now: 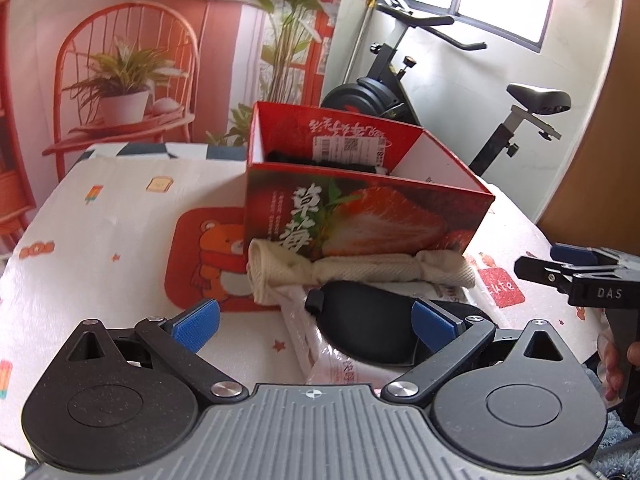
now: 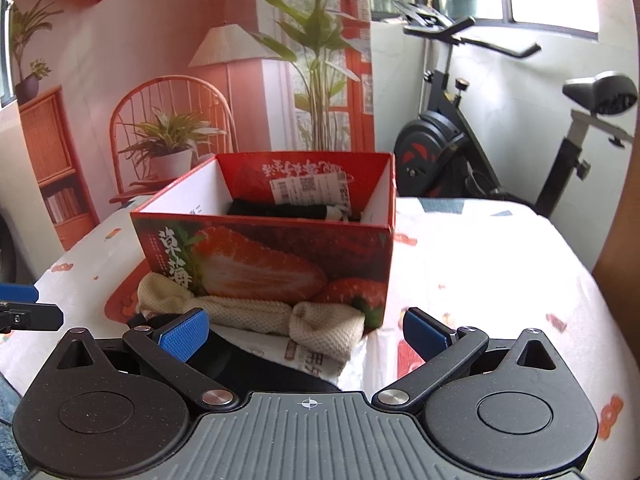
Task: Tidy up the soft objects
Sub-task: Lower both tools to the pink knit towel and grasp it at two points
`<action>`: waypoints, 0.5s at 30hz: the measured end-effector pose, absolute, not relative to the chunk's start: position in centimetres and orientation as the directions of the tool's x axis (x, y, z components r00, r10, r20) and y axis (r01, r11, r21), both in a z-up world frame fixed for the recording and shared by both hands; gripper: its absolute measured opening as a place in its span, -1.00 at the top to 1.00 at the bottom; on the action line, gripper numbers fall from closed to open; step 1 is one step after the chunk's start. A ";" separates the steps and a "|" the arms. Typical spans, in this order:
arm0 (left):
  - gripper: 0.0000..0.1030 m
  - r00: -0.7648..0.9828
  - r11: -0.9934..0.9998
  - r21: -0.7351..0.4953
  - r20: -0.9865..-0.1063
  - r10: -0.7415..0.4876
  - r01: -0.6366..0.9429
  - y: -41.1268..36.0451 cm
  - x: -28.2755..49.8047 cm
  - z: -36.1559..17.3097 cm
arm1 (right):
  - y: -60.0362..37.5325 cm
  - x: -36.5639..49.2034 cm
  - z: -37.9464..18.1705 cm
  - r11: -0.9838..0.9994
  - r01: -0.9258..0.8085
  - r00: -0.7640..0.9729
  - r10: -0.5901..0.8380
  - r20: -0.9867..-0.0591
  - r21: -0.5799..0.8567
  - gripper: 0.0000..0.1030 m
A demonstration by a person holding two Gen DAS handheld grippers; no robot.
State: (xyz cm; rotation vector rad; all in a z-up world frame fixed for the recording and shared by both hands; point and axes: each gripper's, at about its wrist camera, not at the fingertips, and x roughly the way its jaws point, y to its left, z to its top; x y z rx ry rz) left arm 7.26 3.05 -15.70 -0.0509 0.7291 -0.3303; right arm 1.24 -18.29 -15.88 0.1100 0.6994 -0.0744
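A red strawberry-print box [image 1: 360, 216] [image 2: 276, 252] stands open on the table, with a dark folded item [image 2: 280, 210] inside it. Against its front lies a rolled cream cloth [image 1: 360, 272] [image 2: 256, 312]. In front of that a black eye mask [image 1: 368, 324] rests on a white plastic packet [image 1: 316, 344] [image 2: 316, 354]. My left gripper [image 1: 316, 324] is open, its blue pads [image 1: 196, 324] on either side of the mask and packet, apart from them. My right gripper [image 2: 306, 334] is open just before the cream cloth, empty; it also shows in the left wrist view [image 1: 568, 270].
The table carries a white cloth with cartoon prints [image 1: 104, 216] [image 2: 480, 264] and a red bear mat [image 1: 208, 260]. An exercise bike [image 1: 420, 92] [image 2: 460, 140] stands behind the table at the right. A hand [image 1: 616, 364] holds the right gripper's handle.
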 end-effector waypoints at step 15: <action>-0.97 0.606 0.947 -0.215 -0.729 -0.318 0.238 3.5 6.1 -18.3 | -16.6 -1.0 -19.2 0.996 0.084 0.606 -0.018 -0.796 0.042 -0.89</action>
